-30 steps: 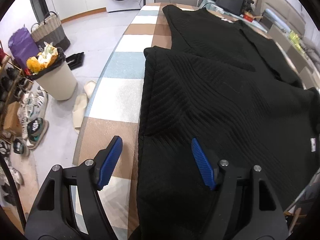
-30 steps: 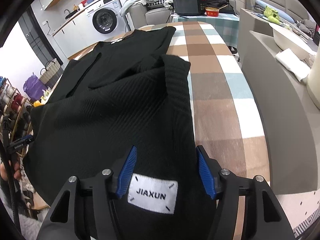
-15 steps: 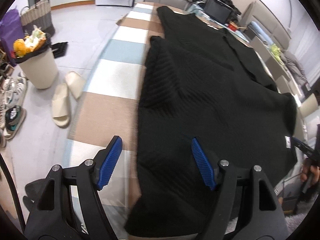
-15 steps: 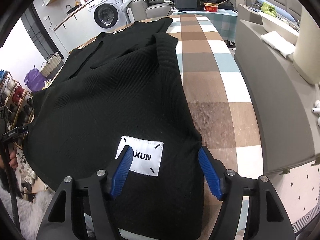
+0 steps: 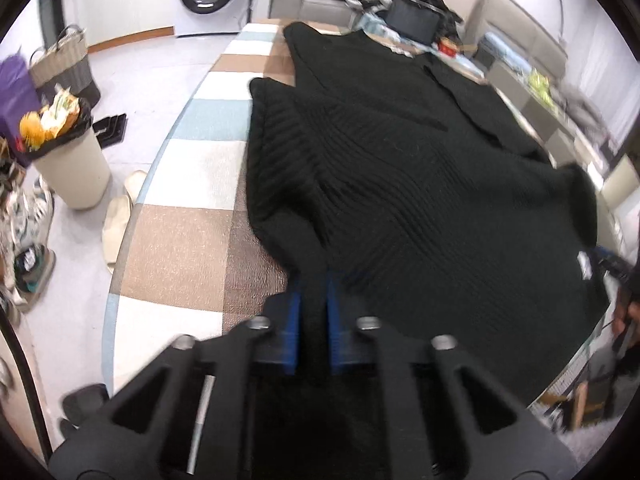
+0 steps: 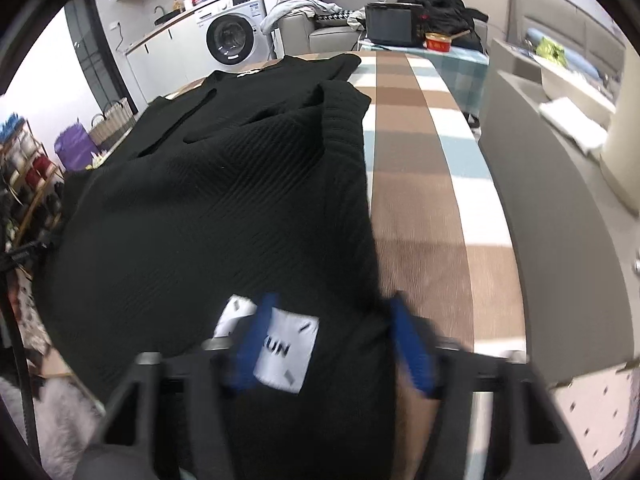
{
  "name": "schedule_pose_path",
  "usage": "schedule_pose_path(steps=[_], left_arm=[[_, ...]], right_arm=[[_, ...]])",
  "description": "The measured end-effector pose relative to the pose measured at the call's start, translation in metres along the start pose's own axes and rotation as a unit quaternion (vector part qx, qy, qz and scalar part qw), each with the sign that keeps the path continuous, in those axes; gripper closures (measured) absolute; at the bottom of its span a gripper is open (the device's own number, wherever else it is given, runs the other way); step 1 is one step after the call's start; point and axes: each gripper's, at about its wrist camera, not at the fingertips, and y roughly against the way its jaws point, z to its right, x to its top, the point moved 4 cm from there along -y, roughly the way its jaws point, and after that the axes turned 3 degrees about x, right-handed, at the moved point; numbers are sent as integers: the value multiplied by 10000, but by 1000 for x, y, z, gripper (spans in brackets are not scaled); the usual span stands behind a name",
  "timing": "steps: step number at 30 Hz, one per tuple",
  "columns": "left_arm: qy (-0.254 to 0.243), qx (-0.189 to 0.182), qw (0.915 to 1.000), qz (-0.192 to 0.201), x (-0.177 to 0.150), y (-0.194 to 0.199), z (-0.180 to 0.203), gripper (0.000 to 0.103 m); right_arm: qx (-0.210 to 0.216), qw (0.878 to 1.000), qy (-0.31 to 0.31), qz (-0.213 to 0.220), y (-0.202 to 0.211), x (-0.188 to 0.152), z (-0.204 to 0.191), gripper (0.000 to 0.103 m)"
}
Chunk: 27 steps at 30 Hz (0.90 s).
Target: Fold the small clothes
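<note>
- Left gripper (image 5: 313,294): closing, pads pinching the hem corner of the black ribbed sweater (image 5: 400,184) spread on the checked tablecloth (image 5: 180,240); lift evenly toward 12 o'clock.
- Right gripper (image 6: 332,344): closing over the hem at the white label (image 6: 290,354), grip not yet sure; seat fully before lifting.

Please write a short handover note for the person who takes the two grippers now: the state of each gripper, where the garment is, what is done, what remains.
Left gripper: jaws closing, pads pinched on the near left hem of the black knit garment.
Right gripper: jaws closing, with the near right hem and its white label between them; the picture is blurred, so the grip is not confirmed.
The garment lies spread along the checked tablecloth, sleeves folded over the body.
Done: both near corners reached.
Left: probably confirm the right grip, then carry the hem toward the far end.
</note>
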Motion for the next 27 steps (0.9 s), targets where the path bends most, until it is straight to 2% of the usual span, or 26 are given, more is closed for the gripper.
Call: schedule_pose_path(steps=[1,4,7,10,12,15,17,22,27], left_arm=[[53,-9,10000,65,1,2,-1,98],[72,-22,9992,388,2,20,-1,98],[68,-73,9974,718,3,46,-2,98],[66,-169,9944,1046,4,77,0,98],[47,-230,9920,1243,6,95,3,98],[49,-278,9882,1508,13,117,2,98],[71,-331,9860,1635,19,127,-1,98],[128,-315,9816,1880,53,128,-10,98],[259,-349,9822,1827,104,86,-15,98]], right_arm=[[-58,9998,170,37,0,1,-2,94],[289,9984,358,322,17,0,-11,95],[434,9966,373,595,42,-2,-16,96],[907,9887,228,1169,81,-2,-21,96],[1239,9783,80,1661,107,3,-24,96],[1395,9672,-66,2120,130,14,-25,96],[1281,9634,-153,2351,136,28,-23,96],[1027,9636,-438,2428,123,68,-16,96],[501,9716,-806,2170,82,112,-4,96]])
